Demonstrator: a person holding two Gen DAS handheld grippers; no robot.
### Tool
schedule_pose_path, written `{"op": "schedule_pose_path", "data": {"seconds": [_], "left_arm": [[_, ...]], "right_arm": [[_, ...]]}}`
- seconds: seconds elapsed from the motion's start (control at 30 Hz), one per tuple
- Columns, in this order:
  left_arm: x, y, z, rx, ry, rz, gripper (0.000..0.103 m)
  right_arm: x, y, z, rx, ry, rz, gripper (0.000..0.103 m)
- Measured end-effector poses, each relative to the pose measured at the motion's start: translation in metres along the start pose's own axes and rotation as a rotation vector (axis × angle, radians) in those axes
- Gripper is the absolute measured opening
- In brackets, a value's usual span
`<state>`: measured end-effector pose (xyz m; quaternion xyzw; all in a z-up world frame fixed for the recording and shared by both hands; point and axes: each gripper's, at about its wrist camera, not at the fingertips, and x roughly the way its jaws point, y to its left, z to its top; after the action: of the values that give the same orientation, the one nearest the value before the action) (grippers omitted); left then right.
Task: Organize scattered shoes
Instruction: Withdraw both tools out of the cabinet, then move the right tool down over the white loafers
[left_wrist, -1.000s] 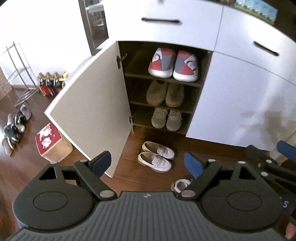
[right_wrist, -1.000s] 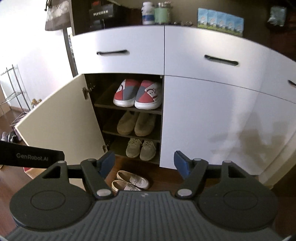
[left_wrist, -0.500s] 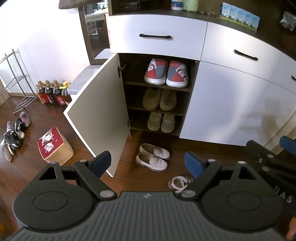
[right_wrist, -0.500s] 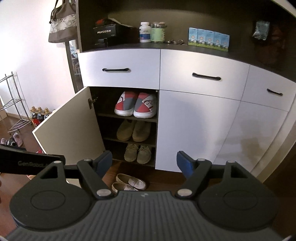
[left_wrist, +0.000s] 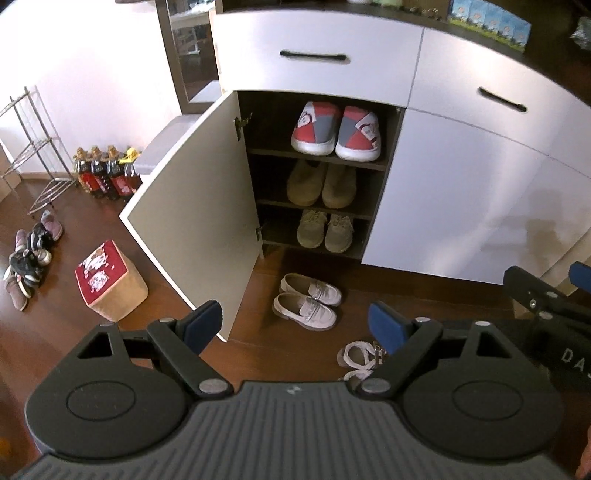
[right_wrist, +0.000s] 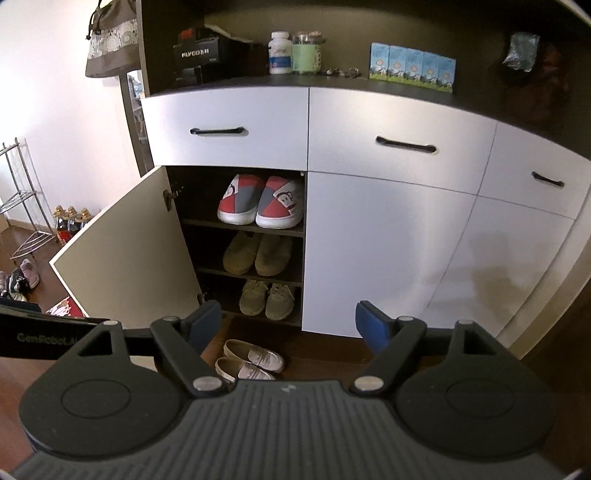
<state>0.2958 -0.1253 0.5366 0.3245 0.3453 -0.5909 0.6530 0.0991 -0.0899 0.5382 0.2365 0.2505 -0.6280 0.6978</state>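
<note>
Smooth, pale leather-like loafers (left_wrist: 308, 301) lie paired on the glossy wooden floor (left_wrist: 74, 343) below the open cabinet (left_wrist: 321, 177), ahead of the left gripper (left_wrist: 295, 321), jaws apart, empty. The right gripper (right_wrist: 288, 321) jaws are opening, empty.

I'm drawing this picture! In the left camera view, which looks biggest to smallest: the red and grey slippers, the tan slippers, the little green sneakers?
1. Red and grey slippers, top shelf: biggest.
2. Tan slippers, middle shelf: nearly as big, so it's a close call.
3. Green sneakers, bottom shelf: smallest.
</note>
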Motion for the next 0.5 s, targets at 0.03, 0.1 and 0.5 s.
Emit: {"op": "schedule_pose_path", "data": {"seconds": [0.03, 0.1, 0.5], "left_arm": [[0.006, -0.003, 0.003, -0.002, 0.009, 0.006, 0.088], [0.027, -0.010, 0.012, -0.011, 0.036, 0.025, 0.088], [0.181, -0.037, -0.021, -0.019, 0.139, 0.140, 0.089]], "right_arm": [[0.006, -0.002, 0.002, -0.002, 0.007, 0.005, 0.079], [0.030, -0.010, 0.005, -0.007, 0.035, 0.022, 0.079], [0.206, -0.064, -0.019, -0.245, 0.195, 0.181, 0.080]]}}
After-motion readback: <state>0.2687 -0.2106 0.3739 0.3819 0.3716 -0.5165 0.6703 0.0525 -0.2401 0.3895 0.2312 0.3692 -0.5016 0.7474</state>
